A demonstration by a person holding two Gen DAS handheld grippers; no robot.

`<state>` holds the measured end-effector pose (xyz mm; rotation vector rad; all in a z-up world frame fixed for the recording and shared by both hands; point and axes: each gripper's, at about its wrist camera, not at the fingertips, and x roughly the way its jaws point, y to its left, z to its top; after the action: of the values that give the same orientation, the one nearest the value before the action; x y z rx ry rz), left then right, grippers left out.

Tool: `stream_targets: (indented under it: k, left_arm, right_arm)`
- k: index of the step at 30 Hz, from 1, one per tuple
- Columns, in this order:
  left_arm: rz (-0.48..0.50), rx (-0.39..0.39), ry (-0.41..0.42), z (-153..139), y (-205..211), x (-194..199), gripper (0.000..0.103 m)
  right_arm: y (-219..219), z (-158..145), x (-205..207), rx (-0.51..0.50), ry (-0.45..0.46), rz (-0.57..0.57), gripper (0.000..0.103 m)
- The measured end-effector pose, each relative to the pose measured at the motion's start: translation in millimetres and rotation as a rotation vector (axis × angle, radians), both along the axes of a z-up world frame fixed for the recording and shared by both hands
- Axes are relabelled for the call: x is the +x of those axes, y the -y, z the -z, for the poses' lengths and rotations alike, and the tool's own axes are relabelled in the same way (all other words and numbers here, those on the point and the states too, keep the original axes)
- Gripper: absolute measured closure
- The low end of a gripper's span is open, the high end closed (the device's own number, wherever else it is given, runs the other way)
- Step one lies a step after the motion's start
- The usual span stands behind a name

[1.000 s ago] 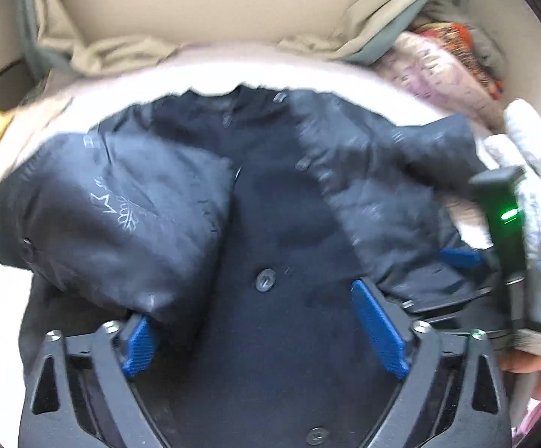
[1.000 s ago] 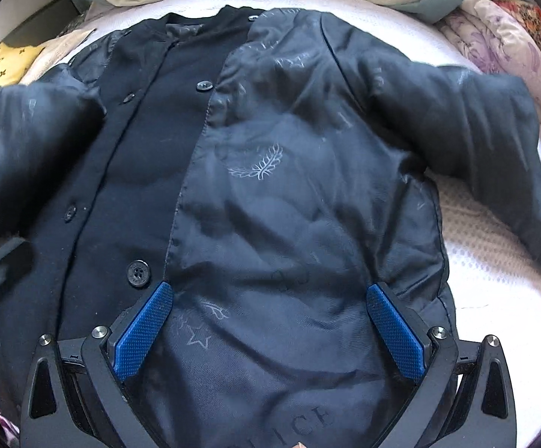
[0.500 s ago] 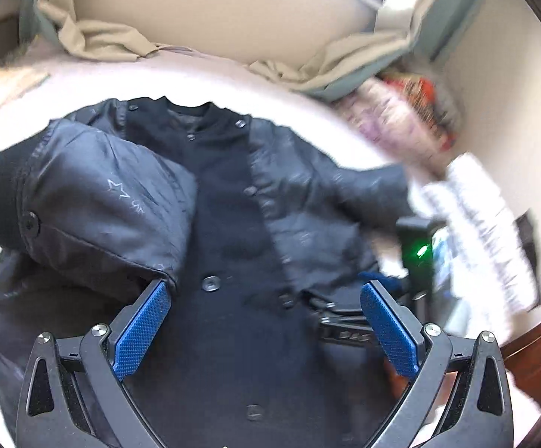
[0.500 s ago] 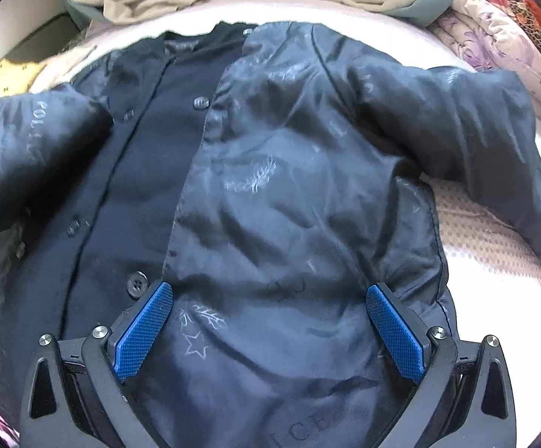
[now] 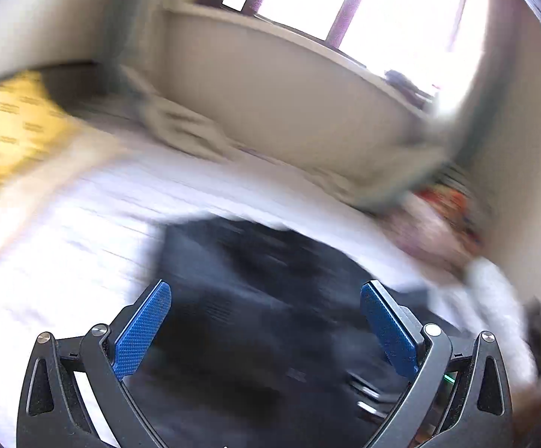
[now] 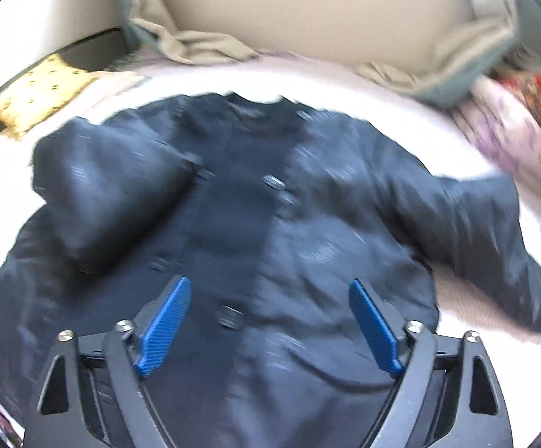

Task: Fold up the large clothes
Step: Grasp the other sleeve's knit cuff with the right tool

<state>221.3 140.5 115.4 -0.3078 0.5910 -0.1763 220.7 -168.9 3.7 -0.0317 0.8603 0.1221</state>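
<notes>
A large black button-front jacket (image 6: 240,224) lies spread on a white bed (image 6: 345,86), collar at the far side. Its left sleeve (image 6: 110,194) is folded in over the chest; its right sleeve (image 6: 487,231) stretches out to the right. My right gripper (image 6: 268,321) is open and empty, raised above the jacket's lower front. The left wrist view is heavily blurred: my left gripper (image 5: 266,321) is open and empty above the dark jacket (image 5: 263,298).
A yellow patterned cushion (image 6: 39,93) lies at the far left of the bed. A beige and green blanket (image 6: 203,48) is bunched along the beige headboard (image 6: 308,7). Patterned bedding (image 6: 513,127) is piled at the right. A window (image 5: 364,7) shows in the left wrist view.
My left gripper has swung up and away, so its view now reaches the headboard and window. My right gripper has pulled back and shifted left. The left sleeve stays folded in.
</notes>
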Motion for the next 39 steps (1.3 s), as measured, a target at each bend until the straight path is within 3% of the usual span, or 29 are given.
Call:
stream_targets:
  k: [3,7,10,12,16,17,18,20,23,25,29,31,32,35,39]
  left_arm:
    - [-0.144,-0.007,-0.014,-5.2,-39.3,2.5,0.000]
    - [-0.204,-0.166,-0.030,-1.9,-80.4,1.5,0.000]
    - [-0.236,-0.218,-0.045,2.6,-98.5,1.0,0.000]
    - [-0.248,-0.226,-0.046,3.3,-104.2,-1.1,0.000]
    - [-0.245,-0.231,-0.052,3.8,-107.8,-1.5,0.000]
    - [-0.242,-0.230,-0.054,4.8,-107.4,-1.5,0.000]
    - [-0.240,-0.231,-0.055,4.8,-107.0,-1.2,0.000]
    - [-0.235,-0.232,-0.057,5.2,-105.7,-0.7,0.000]
    - [-0.233,-0.222,-0.057,6.1,-102.5,-0.6,0.000]
    - [-0.233,-0.207,-0.059,6.8,-98.2,0.1,0.000]
    - [-0.226,-0.176,-0.072,10.2,-86.1,3.4,0.000]
    - [-0.217,-0.147,-0.079,12.2,-77.3,5.3,0.000]
    - [-0.214,-0.131,-0.082,13.2,-72.7,5.9,0.000]
    - [-0.205,-0.063,-0.092,16.1,-55.6,8.3,0.000]
    - [-0.195,0.042,-0.102,21.4,-32.4,12.3,0.000]
  right_arm:
    - [-41.1,-23.1,12.5,0.030,0.038,-0.081,0.026]
    - [-102.2,-46.0,38.9,0.048,0.080,-0.174,0.025]
    - [-146.4,-52.2,51.4,0.022,0.096,-0.240,0.012]
    - [-176.2,-49.3,57.5,-0.010,0.105,-0.287,0.003]
    - [-222.7,-15.4,73.2,-0.173,0.066,-0.347,0.002]
    - [-225.9,-6.6,76.1,-0.203,0.052,-0.337,0.004]
    - [-226.7,3.8,80.9,-0.234,0.034,-0.316,0.014]
    - [-218.3,15.0,89.0,-0.223,0.003,-0.298,0.030]
    - [-191.1,9.5,96.1,-0.091,-0.014,-0.246,0.055]
    - [-164.9,-5.1,94.2,0.038,0.002,-0.223,0.060]
    - [-108.2,-30.5,81.0,0.254,0.073,-0.139,0.059]
    - [-74.2,-33.8,73.3,0.360,0.075,-0.093,0.055]
    - [-60.6,-32.0,69.6,0.402,0.070,-0.080,0.047]
    - [-15.6,-17.8,52.4,0.509,0.025,-0.023,0.024]
    - [35.5,9.5,25.8,0.573,-0.106,0.026,0.020]
